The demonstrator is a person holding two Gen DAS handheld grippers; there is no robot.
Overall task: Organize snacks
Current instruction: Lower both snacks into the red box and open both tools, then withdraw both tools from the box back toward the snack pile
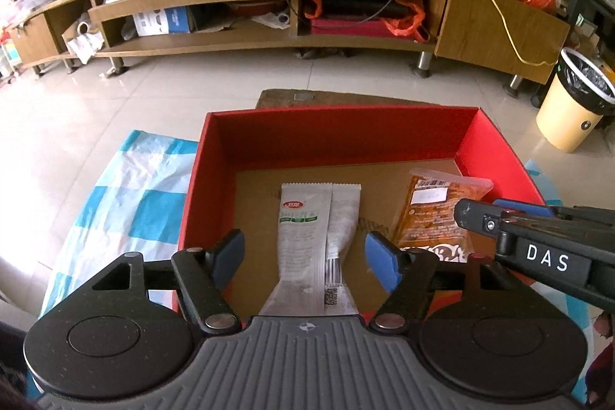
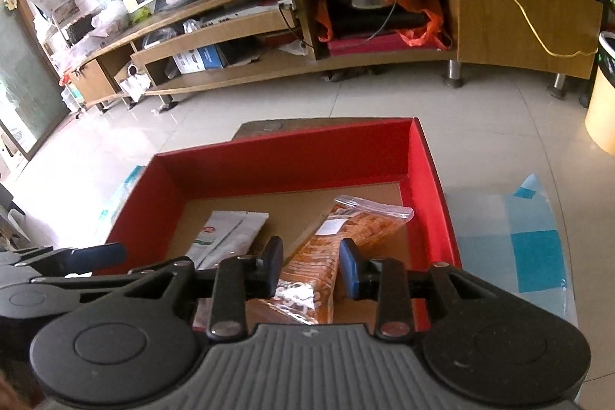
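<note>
In the red box [image 1: 338,133], two snack packets lay on the cardboard floor.

The white packet [image 1: 319,229] sat left of centre, the left hand-held gripper [image 1: 305,258] over it with jaws apart and both pads clear of the wrapper. At 3 o'clock from it lay the orange packet [image 2: 338,244], its near end between the pads of the right hand-held gripper [image 2: 309,269], jaws nearly together; whether they pressed on the film I could not tell. Both packets looked light, soft and crinkly, likely slippery film with loose contents; a pinch across the flat sealed end or narrow middle should have held best. The box stood on a blue-checked table [image 1: 127,202].
</note>
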